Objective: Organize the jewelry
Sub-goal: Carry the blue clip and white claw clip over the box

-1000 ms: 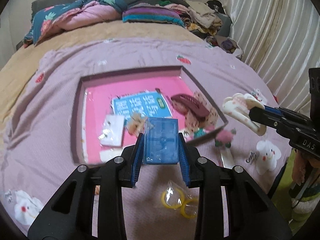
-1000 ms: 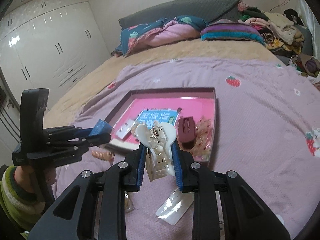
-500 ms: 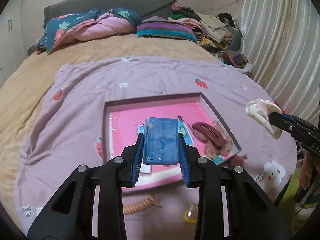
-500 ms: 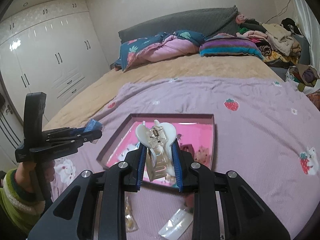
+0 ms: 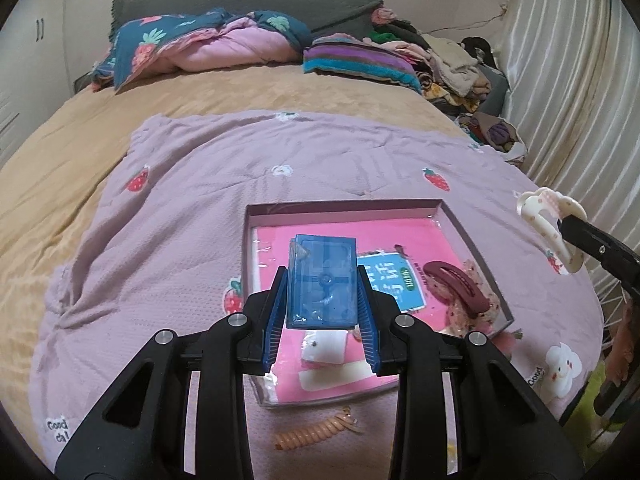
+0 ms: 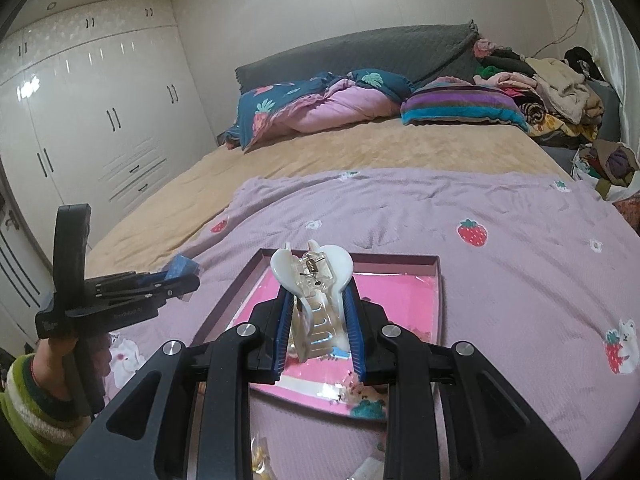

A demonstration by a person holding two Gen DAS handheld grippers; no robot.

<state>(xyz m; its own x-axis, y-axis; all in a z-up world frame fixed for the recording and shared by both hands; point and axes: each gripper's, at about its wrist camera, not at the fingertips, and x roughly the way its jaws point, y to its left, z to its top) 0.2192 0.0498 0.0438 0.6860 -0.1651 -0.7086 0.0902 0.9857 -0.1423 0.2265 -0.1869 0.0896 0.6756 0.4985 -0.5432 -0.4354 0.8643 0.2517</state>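
Observation:
My left gripper [image 5: 322,280] is shut on a clear blue plastic box [image 5: 322,282] and holds it above the pink-lined tray [image 5: 344,205]. My right gripper [image 6: 316,304] is shut on a white hair claw clip [image 6: 314,280], also above the tray [image 6: 440,300]. The clip also shows at the right of the left wrist view [image 5: 550,226]. In the tray lie a dark red hair clip [image 5: 456,284], a blue printed card [image 5: 390,280] and small white cards [image 5: 324,348].
An orange spiral hair tie [image 5: 316,432] lies on the purple blanket [image 5: 180,220] just in front of the tray. Small packets [image 6: 260,454] lie near the blanket's front edge. Pillows and piled clothes [image 5: 440,60] sit at the bed's far end. A curtain [image 5: 580,80] hangs on the right.
Both grippers have risen and pulled back from the tray, each still holding its item. The tray now looks smaller and farther below.

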